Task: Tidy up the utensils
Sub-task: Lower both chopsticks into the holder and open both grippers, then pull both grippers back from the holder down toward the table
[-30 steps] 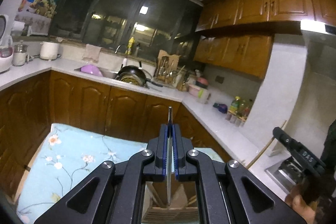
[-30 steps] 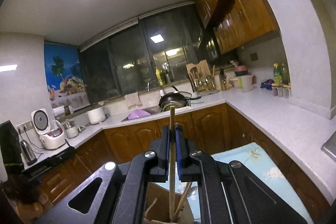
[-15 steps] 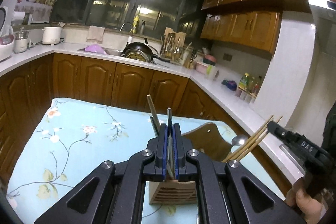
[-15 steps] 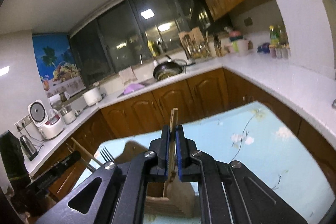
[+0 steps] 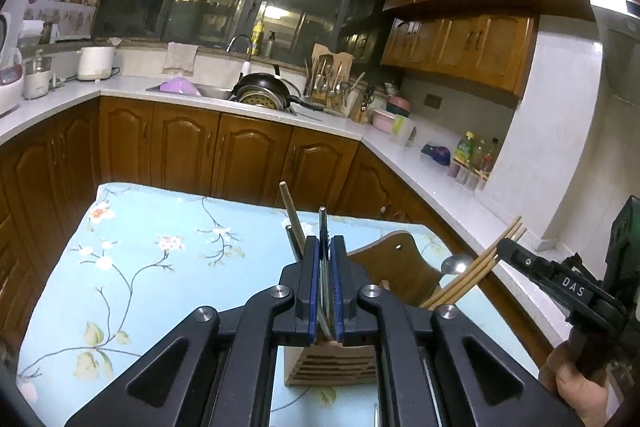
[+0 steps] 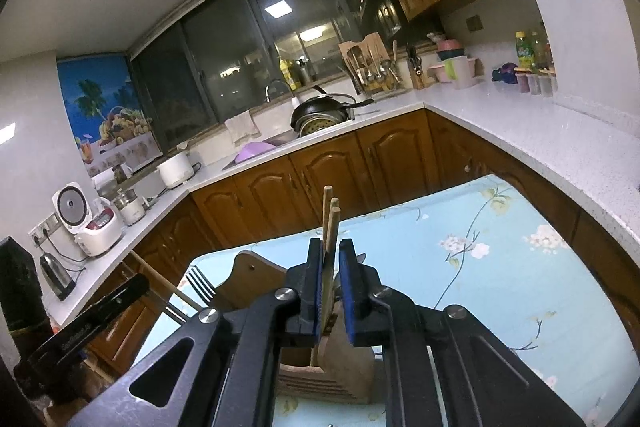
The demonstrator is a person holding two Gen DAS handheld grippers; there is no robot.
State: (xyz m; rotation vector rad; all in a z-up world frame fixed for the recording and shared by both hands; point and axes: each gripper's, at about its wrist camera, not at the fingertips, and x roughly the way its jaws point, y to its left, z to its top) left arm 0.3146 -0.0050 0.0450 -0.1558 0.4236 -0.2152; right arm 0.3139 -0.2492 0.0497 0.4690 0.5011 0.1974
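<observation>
Standing in the wooden utensil holder [image 5: 332,363] on your floral blue tablecloth [image 5: 132,267], the metal utensil handle [image 5: 322,223] rises nearly upright between the pads of your left gripper [image 5: 325,287], long axis vertical. Those jaws are opening, though the pads look still close against the handle. Just left of it in the holder lean two more handles [image 5: 290,215], tilted away to the left. To the holder's right, wooden chopsticks [image 5: 476,267] slant up and rightward beside a spoon bowl [image 5: 456,263].

Your right gripper [image 6: 330,287] points slightly downward over the same holder [image 6: 332,375]; its jaws are opening, with a visible gap beside the upright chopsticks [image 6: 331,223] between them. A fork [image 6: 200,287] sticks up at the holder's left, tines up. Beyond the holder runs the white countertop [image 5: 420,183].
</observation>
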